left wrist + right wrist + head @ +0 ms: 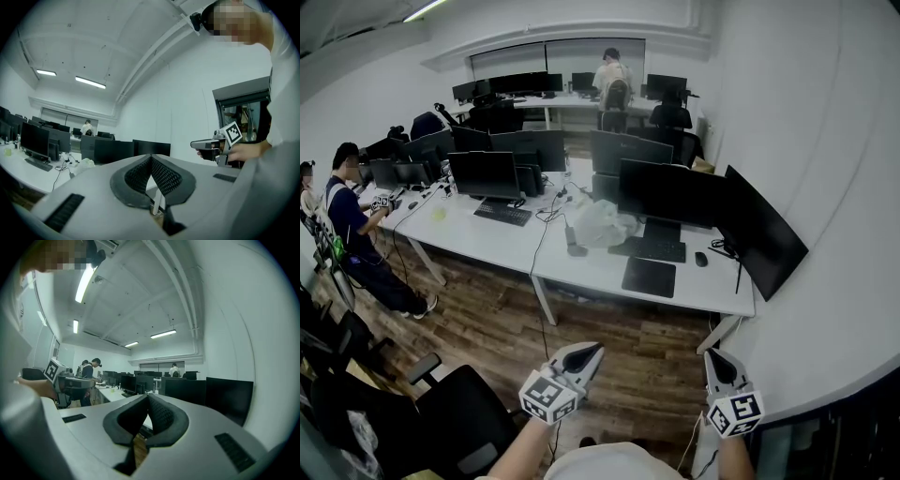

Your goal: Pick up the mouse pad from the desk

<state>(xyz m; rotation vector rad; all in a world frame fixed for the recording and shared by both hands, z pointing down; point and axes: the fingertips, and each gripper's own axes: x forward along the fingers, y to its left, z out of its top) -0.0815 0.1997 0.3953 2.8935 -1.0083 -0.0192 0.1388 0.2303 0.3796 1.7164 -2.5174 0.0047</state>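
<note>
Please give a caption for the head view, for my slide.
Shut and empty, left gripper and right gripper held short of the white desk where the black mouse pad lies.

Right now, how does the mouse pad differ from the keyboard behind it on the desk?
The mouse pad is squarish; the keyboard is longer and narrower. The mouse pad lies near the desk's front edge; the keyboard lies closer to the monitors. Both are dark and lie flat.
</note>
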